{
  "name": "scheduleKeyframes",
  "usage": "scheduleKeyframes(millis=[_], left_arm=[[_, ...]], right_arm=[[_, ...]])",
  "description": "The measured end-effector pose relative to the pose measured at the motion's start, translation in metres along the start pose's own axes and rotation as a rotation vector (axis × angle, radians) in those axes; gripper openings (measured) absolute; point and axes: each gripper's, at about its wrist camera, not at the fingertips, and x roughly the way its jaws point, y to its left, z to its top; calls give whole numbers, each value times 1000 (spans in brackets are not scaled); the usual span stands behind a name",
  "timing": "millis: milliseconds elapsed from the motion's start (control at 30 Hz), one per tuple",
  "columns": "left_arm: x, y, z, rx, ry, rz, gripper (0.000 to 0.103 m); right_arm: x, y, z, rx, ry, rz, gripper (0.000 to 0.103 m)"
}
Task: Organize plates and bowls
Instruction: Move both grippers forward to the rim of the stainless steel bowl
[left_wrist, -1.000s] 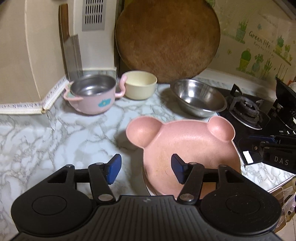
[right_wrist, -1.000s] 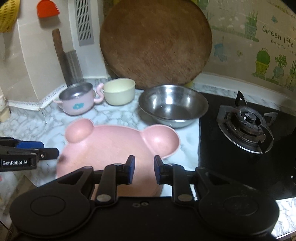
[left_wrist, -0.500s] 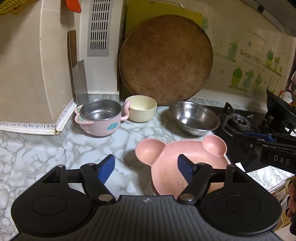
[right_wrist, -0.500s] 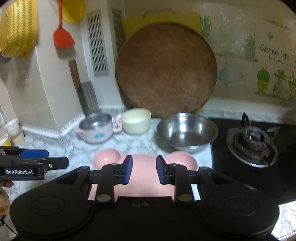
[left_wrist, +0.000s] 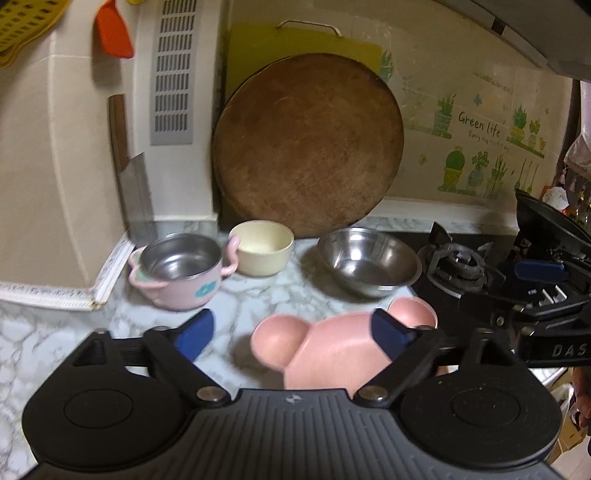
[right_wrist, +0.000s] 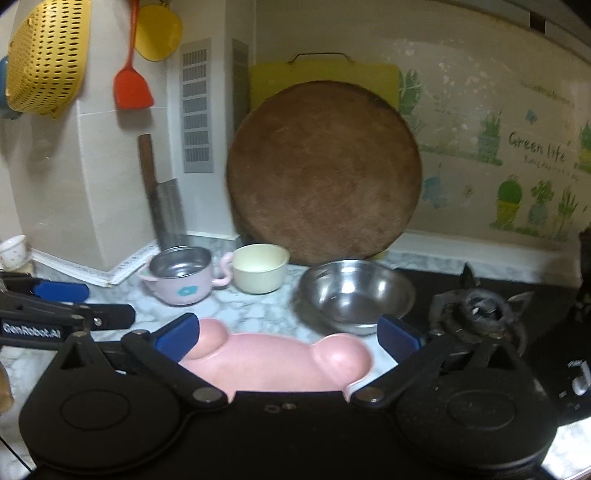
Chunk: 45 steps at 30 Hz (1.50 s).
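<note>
We see both grippers empty, fingers wide apart – left gripper, right gripper. Pink bear plate sits near on the marble counter; far row: pink pot, cream bowl, steel bowl – none stacked, so most sorting looks undone. Writing: "Green life" wall sticker, "GenRobot.AI", "DAS".

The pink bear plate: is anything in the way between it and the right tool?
No. The right tool is open, and the pink bear plate lies right below it on the marble counter, with nothing visible between.
</note>
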Motion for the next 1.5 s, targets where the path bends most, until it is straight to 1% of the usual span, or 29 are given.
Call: scheduleKeyframes(millis=[33, 100, 233, 333, 467, 600, 767, 867, 967, 1100, 1233, 1300, 1400, 1500], left_arm=[[4, -3, 3, 1, -10, 1, 102], [14, -11, 11, 4, -25, 10, 102], [41, -23, 28, -12, -18, -1, 103], [65, -31, 42, -18, -1, -7, 103], [100, -41, 59, -31, 40, 6, 103], [131, -47, 68, -34, 60, 37, 103], [165, -53, 74, -32, 86, 71, 103], [188, -58, 76, -17, 124, 91, 103], [210, -59, 75, -41, 171, 94, 103], [235, -57, 73, -80, 227, 75, 103], [253, -60, 69, -90, 252, 88, 102], [260, -62, 68, -97, 269, 90, 102], [272, -61, 67, -118, 296, 94, 102], [279, -60, 66, -126, 303, 103, 102]], right_arm=[[3, -4, 2, -7, 9, -11, 103], [12, -13, 5, -18, 28, -28, 103], [34, -34, 11, -35, 48, -60, 103], [51, -51, 18, -26, 53, -66, 103], [80, -73, 31, -44, 76, -54, 103], [112, -94, 43, -57, 105, -73, 103], [156, -118, 53, -16, 170, -65, 102], [181, -129, 56, 6, 213, -52, 102], [204, -137, 58, 18, 240, -43, 100], [233, -146, 61, 15, 289, -34, 101], [256, -153, 58, 16, 336, -26, 100], [266, -156, 56, 19, 360, -25, 98], [283, -158, 51, 20, 407, -18, 98], [296, -162, 46, 33, 448, -25, 94]])
